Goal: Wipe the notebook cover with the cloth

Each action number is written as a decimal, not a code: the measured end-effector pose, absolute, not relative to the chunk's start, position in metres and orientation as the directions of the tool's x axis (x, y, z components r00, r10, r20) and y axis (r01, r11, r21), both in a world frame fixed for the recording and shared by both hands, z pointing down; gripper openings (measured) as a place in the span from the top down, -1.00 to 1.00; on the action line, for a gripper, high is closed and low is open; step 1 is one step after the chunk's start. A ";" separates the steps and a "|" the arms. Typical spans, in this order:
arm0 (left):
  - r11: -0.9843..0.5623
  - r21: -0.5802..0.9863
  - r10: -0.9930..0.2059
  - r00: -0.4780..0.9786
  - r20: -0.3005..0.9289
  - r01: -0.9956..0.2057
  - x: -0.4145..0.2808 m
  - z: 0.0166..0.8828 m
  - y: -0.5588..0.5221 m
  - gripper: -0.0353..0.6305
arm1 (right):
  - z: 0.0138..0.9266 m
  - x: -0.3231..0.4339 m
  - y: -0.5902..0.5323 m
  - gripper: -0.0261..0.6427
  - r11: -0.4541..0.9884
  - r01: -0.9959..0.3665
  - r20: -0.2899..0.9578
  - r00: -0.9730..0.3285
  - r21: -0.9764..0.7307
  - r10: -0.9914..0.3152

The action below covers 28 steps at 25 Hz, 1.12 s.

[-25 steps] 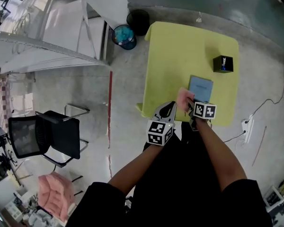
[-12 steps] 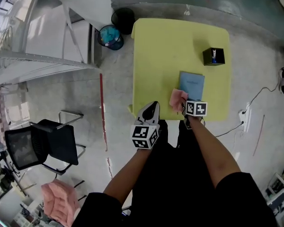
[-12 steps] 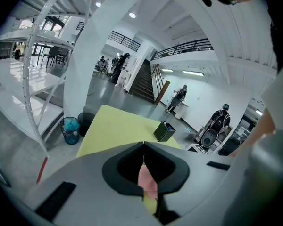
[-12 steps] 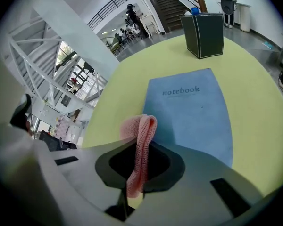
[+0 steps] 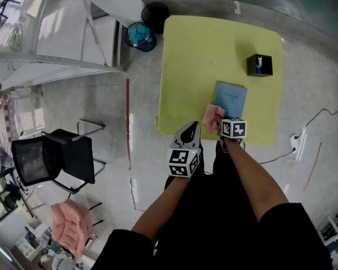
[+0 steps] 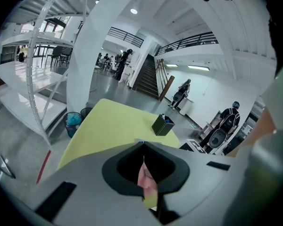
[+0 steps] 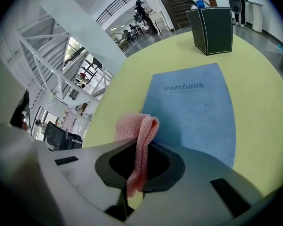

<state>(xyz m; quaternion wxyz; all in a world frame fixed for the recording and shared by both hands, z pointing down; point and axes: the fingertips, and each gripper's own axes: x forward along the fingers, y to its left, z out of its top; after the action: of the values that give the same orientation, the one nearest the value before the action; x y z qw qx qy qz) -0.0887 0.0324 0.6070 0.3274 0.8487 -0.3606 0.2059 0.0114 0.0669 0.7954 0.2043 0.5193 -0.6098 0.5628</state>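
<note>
A blue notebook (image 5: 231,98) lies flat on the yellow table (image 5: 197,66), near its front right edge; its cover (image 7: 198,107) reads "notebook". My right gripper (image 5: 221,122) is shut on a pink cloth (image 5: 212,117), which hangs folded over the notebook's near left corner. In the right gripper view the cloth (image 7: 140,140) stands up between the closed jaws of this gripper (image 7: 144,144). My left gripper (image 5: 190,129) hovers at the table's front edge, left of the cloth and apart from it. Its jaws (image 6: 142,146) are shut with nothing in them.
A black pen box (image 5: 259,64) stands on the table beyond the notebook. Two bins (image 5: 139,35) sit off the table's far left corner. A black chair (image 5: 56,156) stands at the left, a white stair frame (image 5: 56,38) behind it. A power strip (image 5: 297,145) lies on the floor at the right.
The head camera has swayed. Both grippers, the cloth and the notebook keep almost the same places relative to one another.
</note>
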 end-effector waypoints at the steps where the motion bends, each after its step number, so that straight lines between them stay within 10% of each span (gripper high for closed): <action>1: -0.531 0.403 -0.473 0.655 0.589 -0.745 -0.084 0.607 0.035 0.84 | 0.795 0.012 0.067 0.81 -0.175 -0.863 0.835 -0.377 -0.474 -0.401; 28: -0.687 0.282 -0.357 0.649 0.671 -0.670 0.005 0.595 0.044 0.84 | 0.789 0.056 0.086 0.81 -0.192 -0.853 0.841 -0.395 -0.486 -0.370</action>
<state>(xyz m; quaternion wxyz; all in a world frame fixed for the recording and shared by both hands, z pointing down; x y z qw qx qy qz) 0.0045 0.0435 0.5948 0.2633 0.8691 -0.2954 0.2967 0.0558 0.0862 0.7887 0.2079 0.5090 -0.6005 0.5806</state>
